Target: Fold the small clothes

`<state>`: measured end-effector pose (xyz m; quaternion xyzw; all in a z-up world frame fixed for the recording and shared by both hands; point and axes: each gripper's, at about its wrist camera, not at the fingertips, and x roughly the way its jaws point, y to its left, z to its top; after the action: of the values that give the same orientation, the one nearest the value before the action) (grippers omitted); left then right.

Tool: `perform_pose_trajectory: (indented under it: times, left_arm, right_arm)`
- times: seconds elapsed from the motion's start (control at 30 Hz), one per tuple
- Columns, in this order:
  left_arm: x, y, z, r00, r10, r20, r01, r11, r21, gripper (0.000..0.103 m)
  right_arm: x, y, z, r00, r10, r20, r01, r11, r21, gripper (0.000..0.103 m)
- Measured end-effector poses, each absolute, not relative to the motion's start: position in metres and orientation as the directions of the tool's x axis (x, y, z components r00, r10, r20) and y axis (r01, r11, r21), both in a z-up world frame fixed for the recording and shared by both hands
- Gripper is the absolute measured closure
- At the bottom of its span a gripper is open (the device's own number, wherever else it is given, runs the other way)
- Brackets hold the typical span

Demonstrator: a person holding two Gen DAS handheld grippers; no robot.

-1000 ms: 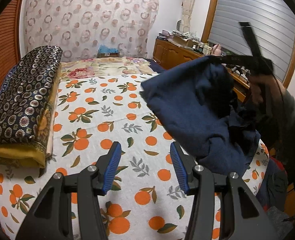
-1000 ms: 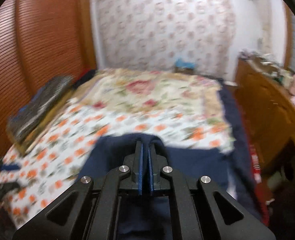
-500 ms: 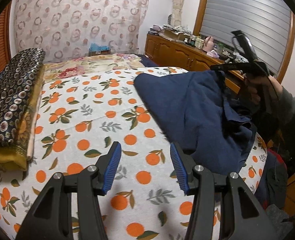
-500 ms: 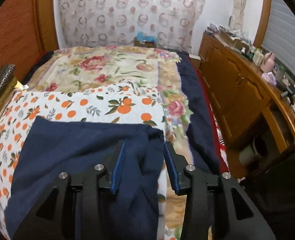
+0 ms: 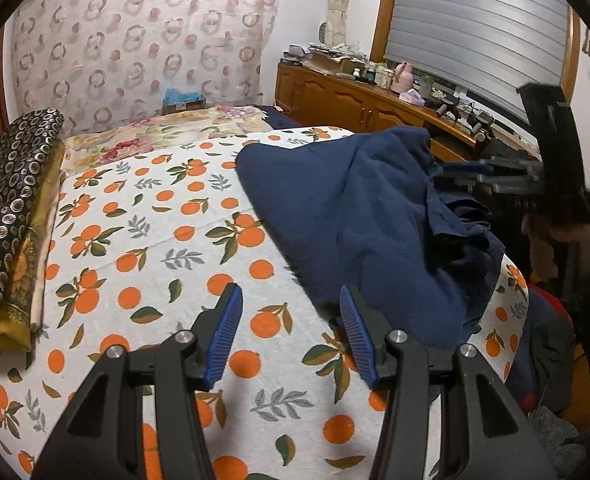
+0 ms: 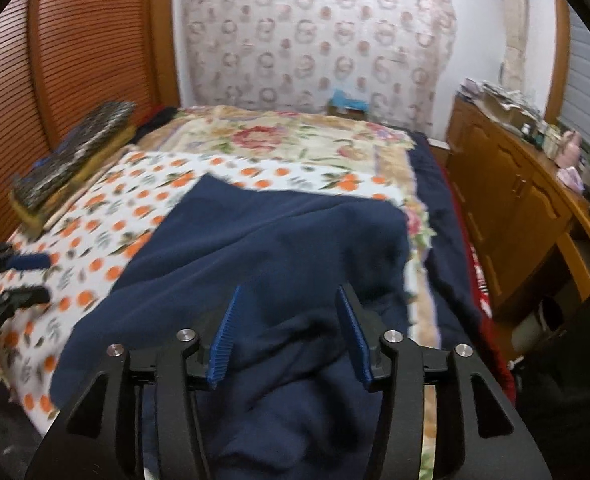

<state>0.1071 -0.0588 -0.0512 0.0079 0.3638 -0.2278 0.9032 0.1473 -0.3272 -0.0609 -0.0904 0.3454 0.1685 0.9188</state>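
Observation:
A navy blue garment (image 5: 355, 208) lies rumpled on the right side of the orange-print sheet (image 5: 155, 240). In the right wrist view the garment (image 6: 263, 240) spreads out under my right gripper (image 6: 289, 296). Its jaws are opening, and the cloth lies below them with neither pad pressing on it. My left gripper (image 5: 289, 300) hovers open over the sheet. Nothing sits between its blue pads, and the garment's near edge lies just beyond the right pad. My left gripper (image 6: 35, 280) also shows at the left edge of the right wrist view.
A folded dark patterned blanket (image 5: 11, 200) is stacked along the bed's left side. A floral bedspread (image 5: 167, 132) covers the far end. A cluttered wooden dresser (image 6: 507, 184) runs along the right wall. More dark clothes (image 5: 543, 344) hang off the bed's right edge.
The right gripper went from shut on the lifted navy garment to open. The garment dropped flat onto the bed. The left gripper drifted right, closer to the garment's edge.

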Motion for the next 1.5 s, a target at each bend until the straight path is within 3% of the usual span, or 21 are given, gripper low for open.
perform_pose_trajectory:
  times: [0.3, 0.63, 0.77, 0.83, 1.07, 1.2, 1.3, 1.37, 1.5]
  left_arm:
    - [0.105, -0.065, -0.057, 0.619, -0.412, -0.669, 0.425, 0.892, -0.157, 0.053]
    - [0.103, -0.066, -0.059, 0.618, -0.415, -0.668, 0.422, 0.892, -0.163, 0.053]
    - [0.103, -0.066, -0.058, 0.618, -0.414, -0.668, 0.422, 0.892, -0.161, 0.053]
    - [0.103, -0.066, -0.058, 0.619, -0.414, -0.668, 0.422, 0.892, -0.162, 0.053]
    - [0.103, -0.068, -0.06, 0.617, -0.417, -0.668, 0.427, 0.89, -0.161, 0.053]
    - [0.102, -0.07, -0.06, 0.617, -0.419, -0.666, 0.431, 0.888, -0.159, 0.053]
    - [0.102, -0.07, -0.06, 0.617, -0.418, -0.667, 0.431, 0.889, -0.158, 0.053]
    - [0.101, -0.071, -0.06, 0.617, -0.416, -0.668, 0.429, 0.89, -0.157, 0.053]
    - [0.102, -0.07, -0.06, 0.617, -0.418, -0.667, 0.43, 0.889, -0.159, 0.053]
  right_arm:
    - [0.119, -0.302, -0.102, 0.651, 0.236, -0.722, -0.427, 0.899, -0.091, 0.049]
    - [0.11, -0.308, -0.111, 0.649, 0.221, -0.728, -0.409, 0.908, -0.089, 0.05]
    - [0.104, -0.314, -0.113, 0.641, 0.246, -0.727, -0.425, 0.903, -0.069, 0.091]
    - [0.097, -0.321, -0.109, 0.658, 0.252, -0.71, -0.416, 0.907, -0.063, 0.095]
    - [0.065, -0.366, -0.076, 0.731, 0.268, -0.627, -0.331, 0.943, 0.018, 0.095]
    - [0.056, -0.382, -0.071, 0.737, 0.242, -0.631, -0.294, 0.955, 0.023, 0.095]
    - [0.055, -0.391, -0.076, 0.744, 0.175, -0.645, -0.232, 0.973, -0.002, 0.094]
    - [0.055, -0.399, -0.08, 0.748, 0.132, -0.65, -0.182, 0.983, -0.009, 0.087]
    - [0.058, -0.415, -0.081, 0.761, 0.055, -0.646, -0.101, 0.994, -0.034, 0.087]
